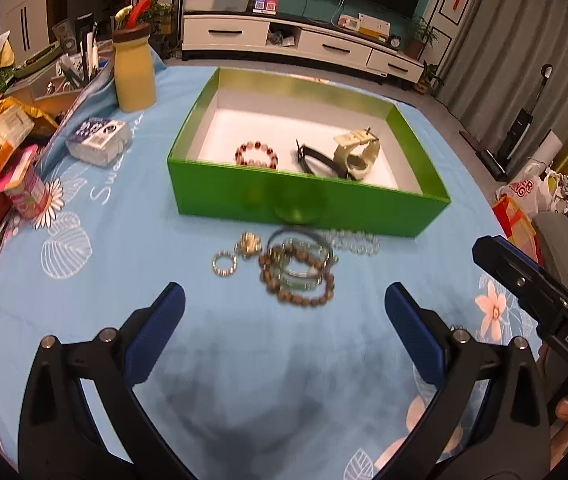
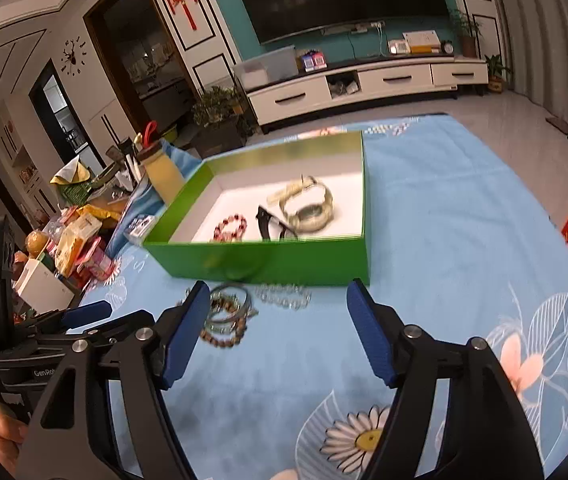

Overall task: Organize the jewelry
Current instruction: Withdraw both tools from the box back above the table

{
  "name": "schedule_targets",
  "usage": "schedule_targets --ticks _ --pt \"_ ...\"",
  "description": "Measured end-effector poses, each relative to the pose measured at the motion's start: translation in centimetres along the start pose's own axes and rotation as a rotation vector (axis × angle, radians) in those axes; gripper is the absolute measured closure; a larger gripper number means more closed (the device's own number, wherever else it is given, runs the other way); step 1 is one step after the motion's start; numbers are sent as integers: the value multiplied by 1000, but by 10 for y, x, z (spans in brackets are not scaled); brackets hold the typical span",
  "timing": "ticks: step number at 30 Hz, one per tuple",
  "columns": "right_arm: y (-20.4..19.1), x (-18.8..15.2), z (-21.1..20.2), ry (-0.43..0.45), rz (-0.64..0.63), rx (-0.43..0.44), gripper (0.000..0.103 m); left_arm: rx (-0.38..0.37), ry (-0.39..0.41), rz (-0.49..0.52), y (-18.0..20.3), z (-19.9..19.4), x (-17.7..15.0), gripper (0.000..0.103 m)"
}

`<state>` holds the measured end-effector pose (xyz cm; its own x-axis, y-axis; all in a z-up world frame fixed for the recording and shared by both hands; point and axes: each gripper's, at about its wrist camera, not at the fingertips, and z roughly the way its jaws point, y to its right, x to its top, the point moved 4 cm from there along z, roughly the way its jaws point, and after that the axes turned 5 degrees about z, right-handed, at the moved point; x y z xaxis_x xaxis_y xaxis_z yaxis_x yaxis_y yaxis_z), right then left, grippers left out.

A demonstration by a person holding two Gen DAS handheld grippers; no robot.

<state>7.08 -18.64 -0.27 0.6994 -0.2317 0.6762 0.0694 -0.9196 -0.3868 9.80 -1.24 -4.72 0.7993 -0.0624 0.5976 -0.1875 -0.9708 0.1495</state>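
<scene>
Left gripper (image 1: 284, 312) and right gripper (image 2: 278, 320) gape, ribbed pads empty; beaded bracelets (image 1: 295, 268) beside glossy green box (image 1: 307, 200).

White letters "DAS" on the black right gripper (image 1: 539, 296). "GenRo", cut off, on the black left gripper (image 2: 40, 344). "Swe", partly readable, on the blue flowered tablecloth (image 1: 104, 188) left of the green cardboard box (image 1: 307, 200).

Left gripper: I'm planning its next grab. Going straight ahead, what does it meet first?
Probably the tangled pile of bracelets on the cloth, centred ahead of the open left gripper; the green box lies behind it.
</scene>
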Motion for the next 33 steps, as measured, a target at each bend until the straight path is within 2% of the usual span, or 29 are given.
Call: schedule_targets --ticks 10,15,22,33 --pt "-2 -25 0 -56 -7 -18 24 -41 -26 -8 -1 -1 -19 2" --pt "7 -33 2 -86 9 -29 19 -33 -34 21 1 0 -25 2" --pt "18 -39 5 -112 11 -54 19 -30 -38 9 -8 2 -27 2" --pt "16 -45 11 -136 -25 -45 19 -29 -25 -43 -27 4 -28 2"
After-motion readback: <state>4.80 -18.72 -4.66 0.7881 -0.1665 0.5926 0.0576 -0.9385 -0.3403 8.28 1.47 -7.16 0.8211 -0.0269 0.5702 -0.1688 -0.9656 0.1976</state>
